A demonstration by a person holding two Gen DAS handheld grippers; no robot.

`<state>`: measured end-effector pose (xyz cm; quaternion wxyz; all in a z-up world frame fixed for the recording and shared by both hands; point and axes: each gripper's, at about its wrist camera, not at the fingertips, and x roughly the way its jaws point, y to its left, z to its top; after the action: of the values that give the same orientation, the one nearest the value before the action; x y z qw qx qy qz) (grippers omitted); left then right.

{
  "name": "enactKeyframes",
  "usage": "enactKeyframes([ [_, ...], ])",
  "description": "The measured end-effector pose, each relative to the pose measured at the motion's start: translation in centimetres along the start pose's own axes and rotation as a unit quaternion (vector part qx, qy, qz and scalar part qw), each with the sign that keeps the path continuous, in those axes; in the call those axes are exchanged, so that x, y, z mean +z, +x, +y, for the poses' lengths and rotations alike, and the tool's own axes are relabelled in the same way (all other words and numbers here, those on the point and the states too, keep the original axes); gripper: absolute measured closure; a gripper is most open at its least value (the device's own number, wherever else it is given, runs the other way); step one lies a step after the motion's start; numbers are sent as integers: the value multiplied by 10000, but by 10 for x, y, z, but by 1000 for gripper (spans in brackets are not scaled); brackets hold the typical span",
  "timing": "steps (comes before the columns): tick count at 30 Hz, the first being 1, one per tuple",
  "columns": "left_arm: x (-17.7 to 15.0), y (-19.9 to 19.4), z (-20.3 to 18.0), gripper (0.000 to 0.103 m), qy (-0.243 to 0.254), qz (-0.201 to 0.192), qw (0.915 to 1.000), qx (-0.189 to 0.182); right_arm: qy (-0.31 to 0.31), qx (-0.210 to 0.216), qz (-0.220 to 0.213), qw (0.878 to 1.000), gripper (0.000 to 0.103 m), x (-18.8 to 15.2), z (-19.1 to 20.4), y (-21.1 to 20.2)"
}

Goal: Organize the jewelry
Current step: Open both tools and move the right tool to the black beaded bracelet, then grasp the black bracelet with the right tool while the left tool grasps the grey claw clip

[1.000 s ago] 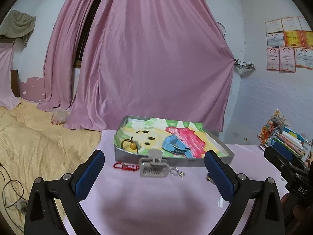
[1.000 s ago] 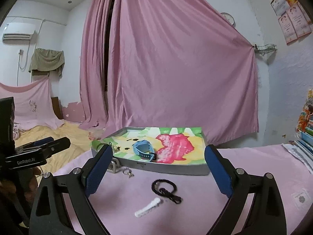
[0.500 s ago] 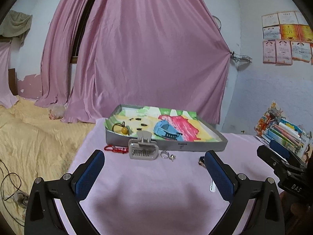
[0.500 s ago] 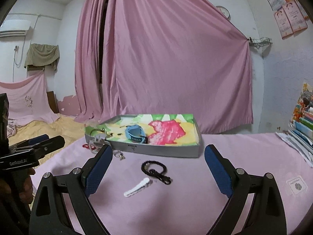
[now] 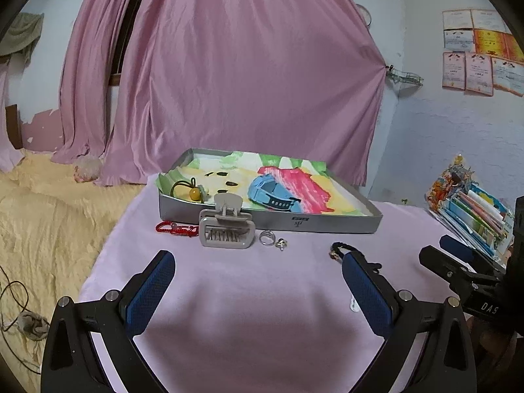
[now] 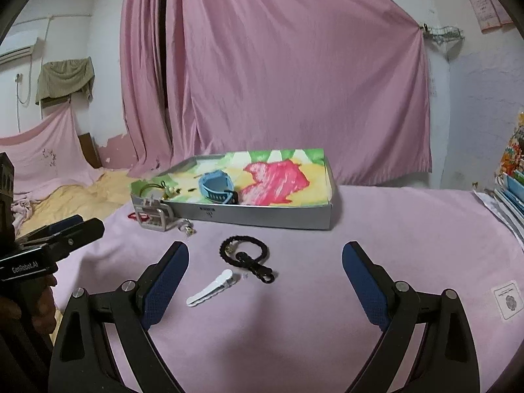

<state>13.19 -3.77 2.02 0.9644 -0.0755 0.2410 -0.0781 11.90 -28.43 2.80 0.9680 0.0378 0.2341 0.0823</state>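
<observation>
A shallow grey tray [image 5: 327, 222] [image 6: 262, 217] lined with a colourful drawing holds a blue watch [image 5: 270, 193] [image 6: 216, 186] and a hair tie with a yellow bead [image 5: 193, 191]. In front of it on the pink cloth lie a beige claw clip [image 5: 226, 227] [image 6: 152, 216], a red cord [image 5: 175, 228], a ring [image 5: 266, 237] and a small stud [image 5: 281, 244]. A black bracelet [image 6: 245, 253] and a white hair clip [image 6: 209, 288] lie between my right gripper's fingers. My left gripper [image 5: 258, 290] and right gripper [image 6: 265, 283] are open and hold nothing.
A pink cloth covers the table [image 6: 393, 245]. Books and packets [image 5: 471, 209] are stacked at the right edge. A small square card [image 6: 509, 299] lies at the right. A yellow blanket [image 5: 42, 216] lies left of the table, pink curtains behind.
Both grippers have drawn back and shifted, so the tray and the loose items sit further ahead and the table shows more. Nothing was picked up; both stay open.
</observation>
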Motion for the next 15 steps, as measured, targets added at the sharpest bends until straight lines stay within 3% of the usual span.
enactKeyframes([
  [3,5,7,4,1,-47,103,9999,47,62,58,131,9999,12,3,2,8],
  [7,12,16,8,1,-30,182,9998,90,100,113,363,9992,30,8,5,22],
  [15,27,42,14,1,34,458,9988,162,239,100,1039,9942,53,20,4,62],
])
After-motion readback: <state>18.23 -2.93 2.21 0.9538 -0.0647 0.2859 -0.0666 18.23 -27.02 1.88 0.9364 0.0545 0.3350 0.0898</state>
